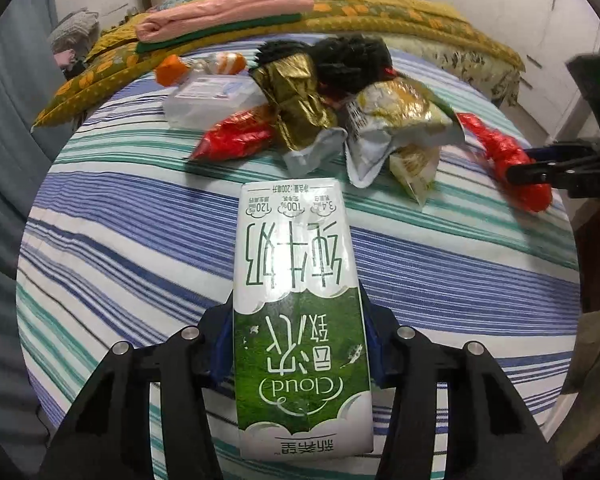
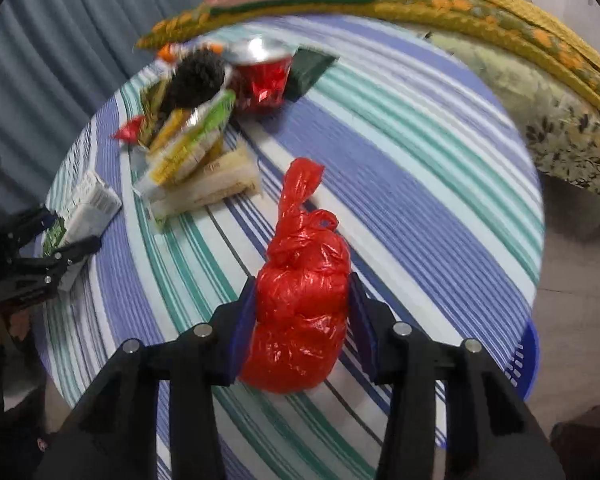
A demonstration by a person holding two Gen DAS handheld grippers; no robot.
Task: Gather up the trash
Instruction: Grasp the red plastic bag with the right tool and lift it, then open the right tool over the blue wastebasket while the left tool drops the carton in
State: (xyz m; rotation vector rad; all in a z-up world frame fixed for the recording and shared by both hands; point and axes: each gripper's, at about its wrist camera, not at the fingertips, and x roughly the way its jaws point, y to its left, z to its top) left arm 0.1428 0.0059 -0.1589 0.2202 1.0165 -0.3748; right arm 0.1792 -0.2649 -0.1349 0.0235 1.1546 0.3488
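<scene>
My left gripper (image 1: 300, 328) is shut on a green and white milk carton (image 1: 296, 304), held over the striped round table (image 1: 140, 240). My right gripper (image 2: 302, 312) is shut on a knotted red plastic bag (image 2: 304, 300); it also shows at the right of the left wrist view (image 1: 504, 160). The left gripper (image 2: 66, 252) with the carton (image 2: 84, 212) shows at the left of the right wrist view. A heap of trash lies at the table's far side: a gold wrapper (image 1: 296, 104), a red wrapper (image 1: 236, 136), a crumpled snack bag (image 1: 392, 124), a black bundle (image 1: 348, 60).
A clear plastic box (image 1: 208, 100) and an orange-white wrapper (image 1: 196, 66) lie behind the heap. A red cup (image 2: 264, 76) and dark packet (image 2: 308, 68) stand by it. A blue basket (image 2: 524, 360) sits below the table's right edge. A bed with folded pink cloth (image 1: 228, 8) is behind.
</scene>
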